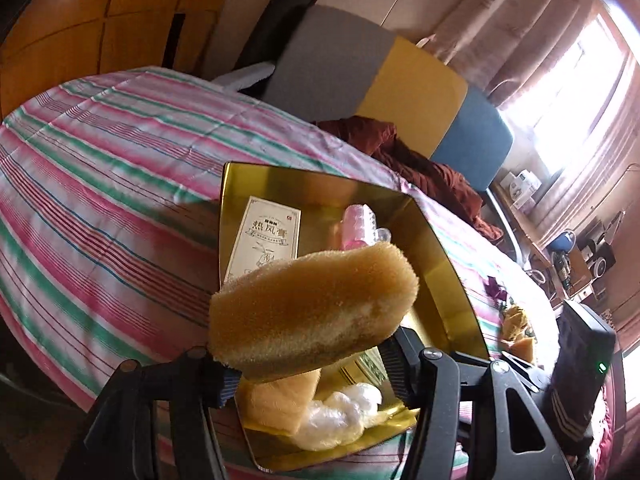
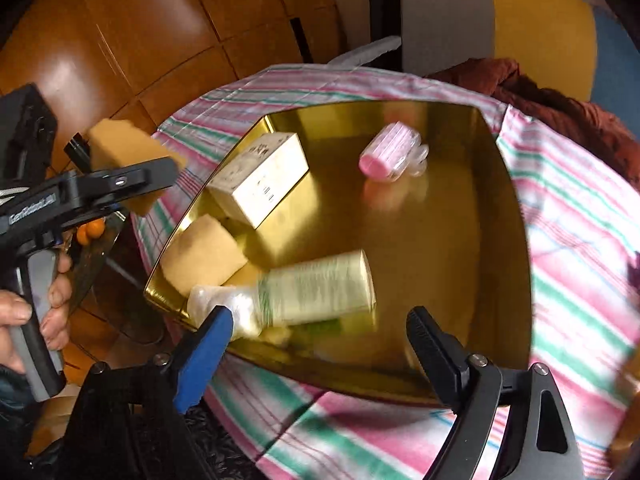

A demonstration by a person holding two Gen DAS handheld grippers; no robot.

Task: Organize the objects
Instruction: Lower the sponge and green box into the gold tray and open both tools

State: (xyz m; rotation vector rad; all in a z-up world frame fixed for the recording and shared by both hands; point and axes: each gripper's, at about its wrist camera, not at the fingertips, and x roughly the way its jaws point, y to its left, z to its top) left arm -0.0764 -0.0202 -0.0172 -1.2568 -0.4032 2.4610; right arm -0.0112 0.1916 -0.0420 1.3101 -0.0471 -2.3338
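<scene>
Gripping a tan sponge (image 1: pixel 312 312) w/ my left gripper (image 1: pixel 316 364), fingers clamped on its lower edge; it hangs in the air over the near-left side of the gold tray (image 1: pixel 452 264). From the right wrist cam the same sponge (image 2: pixel 120 152) sits off the tray's left rim, over the wood floor (image 2: pixel 132 32), half covered by the left gripper's black finger. My right gripper (image 2: pixel 320 344) is spread wide w/ nothing between the fingers, hovering above the tray's near edge.

Hidden/unclear: sponge blocks most of the tray in the left view, so the tube is nearly all out of sight there. The right view is motion-blurred. Print on the pale green tube (image 2: pixel 320 288) is unreadable, its clear wrapped end (image 2: pixel 224 304) is partly behind the blue finger pad. The hand on the left grip is cut off at the frame edge.

Writing: cream box (image 1: pixel 264 240) carries large Chinese characters and a small drawing (can't read them reliably). Lettering on the left gripper body is too blurred to make out.

Materials: tray is mirror-shiny gold metal, square-ish w/ rounded corners, on a striped pink/green/white cloth (image 1: pixel 100 184). Sponge is coarse, porous, a rounded block. A second, smoother yellow sponge (image 2: pixel 204 256) lies in the tray's left corner, touching the box. Pink ribbed bottle (image 2: pixel 392 152) w/ a clear end lies on its side toward the far side, apart from the rest. Dark red crumpled fabric (image 1: pixel 424 168) lies beyond the tray, by the grey/yellow/blue headboard (image 1: pixel 400 84).
</scene>
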